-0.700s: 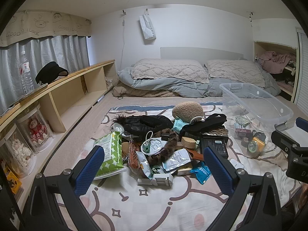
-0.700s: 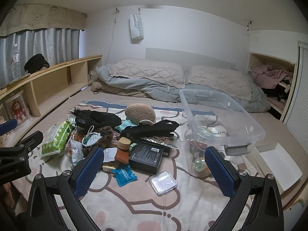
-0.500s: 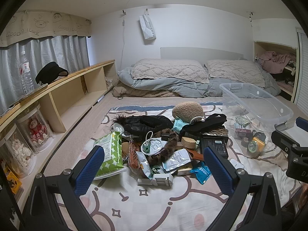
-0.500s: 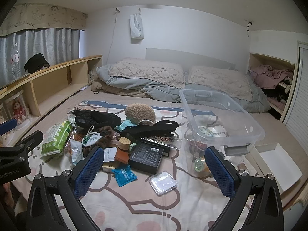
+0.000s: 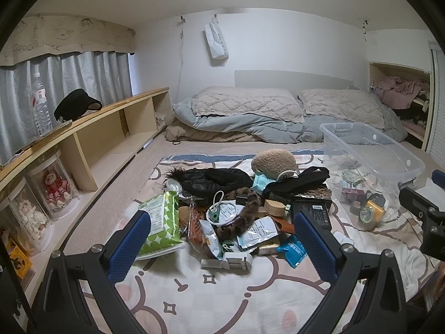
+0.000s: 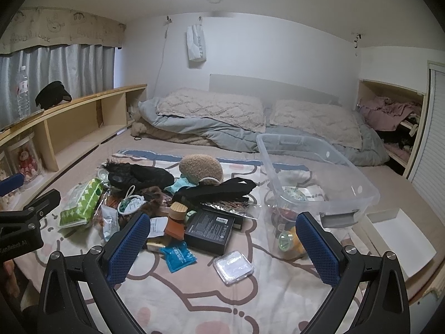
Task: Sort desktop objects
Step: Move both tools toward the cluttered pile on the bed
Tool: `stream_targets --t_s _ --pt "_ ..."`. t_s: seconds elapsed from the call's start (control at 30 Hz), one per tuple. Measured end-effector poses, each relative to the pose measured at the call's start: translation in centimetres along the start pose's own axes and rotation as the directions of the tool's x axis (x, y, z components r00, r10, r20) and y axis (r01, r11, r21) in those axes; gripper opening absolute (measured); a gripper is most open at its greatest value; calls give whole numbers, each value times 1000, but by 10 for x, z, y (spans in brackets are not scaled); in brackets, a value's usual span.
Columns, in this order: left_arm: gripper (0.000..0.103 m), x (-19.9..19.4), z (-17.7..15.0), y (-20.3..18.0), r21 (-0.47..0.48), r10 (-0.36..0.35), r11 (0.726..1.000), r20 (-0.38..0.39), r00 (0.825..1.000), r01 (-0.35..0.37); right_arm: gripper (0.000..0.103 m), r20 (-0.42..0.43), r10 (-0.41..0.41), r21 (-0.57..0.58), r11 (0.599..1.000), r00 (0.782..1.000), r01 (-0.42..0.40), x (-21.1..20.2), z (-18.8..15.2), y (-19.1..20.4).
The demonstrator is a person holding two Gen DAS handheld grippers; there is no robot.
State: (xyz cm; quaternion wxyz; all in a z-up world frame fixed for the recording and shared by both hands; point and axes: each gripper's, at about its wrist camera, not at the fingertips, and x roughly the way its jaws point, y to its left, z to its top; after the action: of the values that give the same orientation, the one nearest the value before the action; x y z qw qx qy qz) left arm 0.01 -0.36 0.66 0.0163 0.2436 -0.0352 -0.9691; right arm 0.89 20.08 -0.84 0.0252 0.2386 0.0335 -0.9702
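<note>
Overhead, hanging bag — "SWEET"

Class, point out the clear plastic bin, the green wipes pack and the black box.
clear plastic bin [image 6: 358,192]: right wrist view, its near side wall.
green wipes pack [image 5: 162,218]: left wrist view, its top face.
black box [image 6: 210,229]: right wrist view, its lid.

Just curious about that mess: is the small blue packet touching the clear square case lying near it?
Apart. The right wrist view shows a strip of patterned blanket between the blue packet and the clear square case.
</note>
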Motion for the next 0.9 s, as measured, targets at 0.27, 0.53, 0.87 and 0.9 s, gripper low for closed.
stream_targets --t_s 0.27,0.53,0.87,0.9 --pt "103 -6 -5 9 -5 -20 1000 22 1000 20 103 5 23 8 1000 1000 -23 -1 -1 -6" --pt "103 -2 -13 21 -27 -30 999 23 999 31 103 8 40 -42 998 999 -40 -7 -8 0" --pt "103 6 -21 29 -40 -32 999 11 999 33 103 -13 52 -53 997 999 -53 -4 -15 -4" --pt "103 6 -21 29 -39 -30 999 11 999 31 103 -13 46 -58 997 999 -47 -4 -16 -5"
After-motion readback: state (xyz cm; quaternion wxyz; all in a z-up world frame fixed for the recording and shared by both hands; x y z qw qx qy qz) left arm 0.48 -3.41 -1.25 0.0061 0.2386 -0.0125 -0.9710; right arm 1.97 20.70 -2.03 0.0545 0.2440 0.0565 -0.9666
